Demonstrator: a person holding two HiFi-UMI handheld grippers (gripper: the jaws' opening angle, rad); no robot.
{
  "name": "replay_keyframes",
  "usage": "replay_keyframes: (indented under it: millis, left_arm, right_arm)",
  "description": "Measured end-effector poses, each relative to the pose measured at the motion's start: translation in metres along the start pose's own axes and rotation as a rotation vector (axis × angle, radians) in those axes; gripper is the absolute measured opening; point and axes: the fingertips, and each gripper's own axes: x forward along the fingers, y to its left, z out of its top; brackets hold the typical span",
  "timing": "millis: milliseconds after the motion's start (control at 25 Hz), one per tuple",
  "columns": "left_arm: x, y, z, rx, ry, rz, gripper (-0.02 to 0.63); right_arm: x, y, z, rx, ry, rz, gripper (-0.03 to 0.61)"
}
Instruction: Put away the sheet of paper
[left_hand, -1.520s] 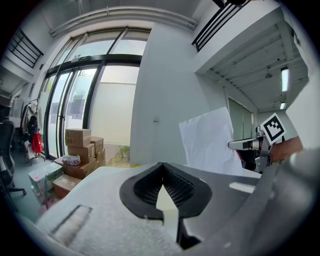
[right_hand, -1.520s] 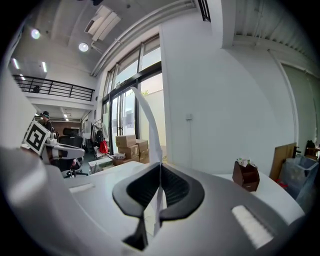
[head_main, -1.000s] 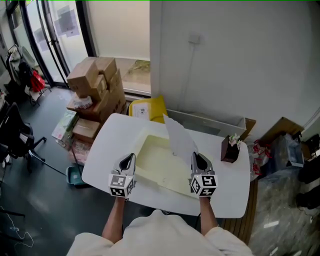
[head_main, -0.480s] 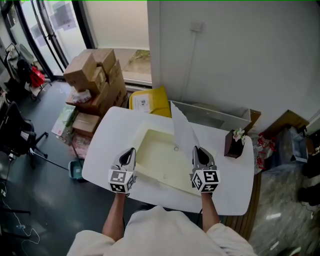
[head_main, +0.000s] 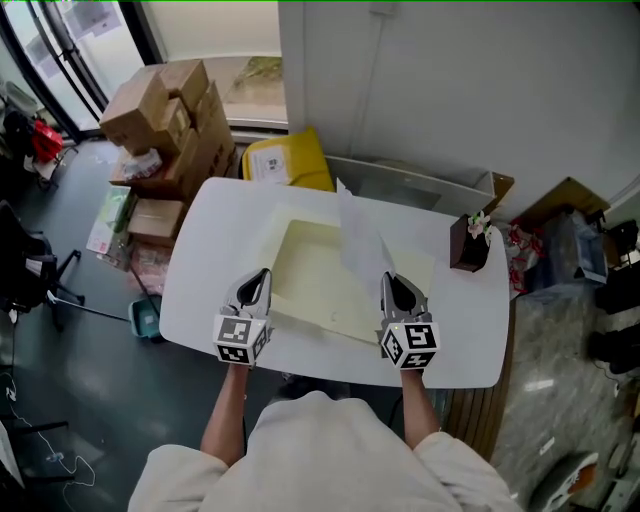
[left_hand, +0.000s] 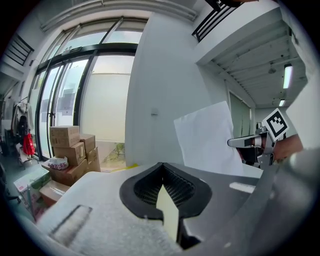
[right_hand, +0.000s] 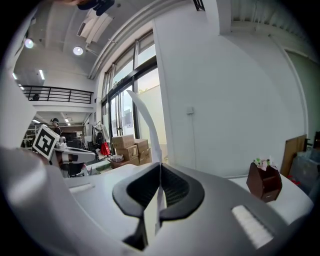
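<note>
Head view hides both grips; gripper views show right tool (right_hand: 159, 176) clamping sheet of paper (right_hand: 148, 120), left tool (left_hand: 162, 179) clamping folder (left_hand: 169, 212).

The person (head_main: 320, 455) is cut off at the bottom — print on the yellow package (head_main: 297, 162) is too small to read.

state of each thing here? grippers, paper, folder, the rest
left gripper: shut on cream folder
right gripper: shut on sheet of paper
sheet of paper: standing up, curved
cream folder: lying on white table
flower holder: upright
cardboard boxes: stacked on floor
</note>
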Motion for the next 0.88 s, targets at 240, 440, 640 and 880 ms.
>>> replay_keyframes:
  millis: [240, 440, 640, 880]
  left_arm:
    - [-0.004, 0.006, -0.012, -0.013, 0.014, -0.022, 0.002]
    - [-0.006, 0.004, -0.029, -0.026, 0.040, -0.038, 0.002]
    - [-0.009, 0.003, -0.046, -0.039, 0.066, -0.047, 0.002]
    - [-0.010, -0.002, -0.060, -0.050, 0.084, -0.058, 0.002]
  right_arm:
    - [-0.008, 0.015, -0.014, 0.008, 0.031, -0.016, 0.005]
    - [-0.012, 0.026, -0.030, 0.033, 0.058, -0.014, 0.005]
    - [-0.014, 0.040, -0.040, 0.041, 0.074, 0.007, 0.004]
    - [-0.021, 0.056, -0.040, 0.054, 0.062, 0.033, 0.004]
